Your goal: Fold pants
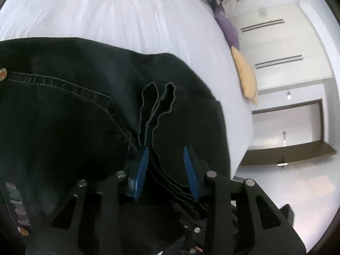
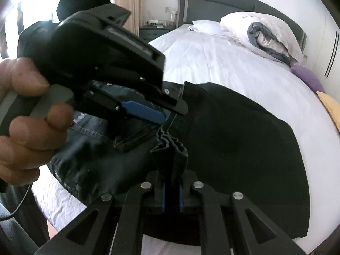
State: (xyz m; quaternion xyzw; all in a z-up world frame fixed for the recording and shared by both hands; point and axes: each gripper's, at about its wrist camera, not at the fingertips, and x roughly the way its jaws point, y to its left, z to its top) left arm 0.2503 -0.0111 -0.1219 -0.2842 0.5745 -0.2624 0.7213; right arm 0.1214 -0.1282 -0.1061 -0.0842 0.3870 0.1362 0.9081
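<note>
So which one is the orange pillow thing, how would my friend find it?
Start at the big bed with the white sheet. Follow the edge nearest the white wardrobe from the piled bedding down past the purple cushion. The very next thing on that edge is the orange cushion, the only yellowy-orange thing there, lying apart from the black pants.

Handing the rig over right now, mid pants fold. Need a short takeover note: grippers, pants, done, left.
Right gripper: shut on a bunched hem of the black pants.
Left gripper: hem layers lie between its pads, a gap shows, no clamp yet.
Pants lie on the white bed, partly doubled over.
Done: right grip taken.
Left: close the left gripper, then probably carry the fold over and flatten.
</note>
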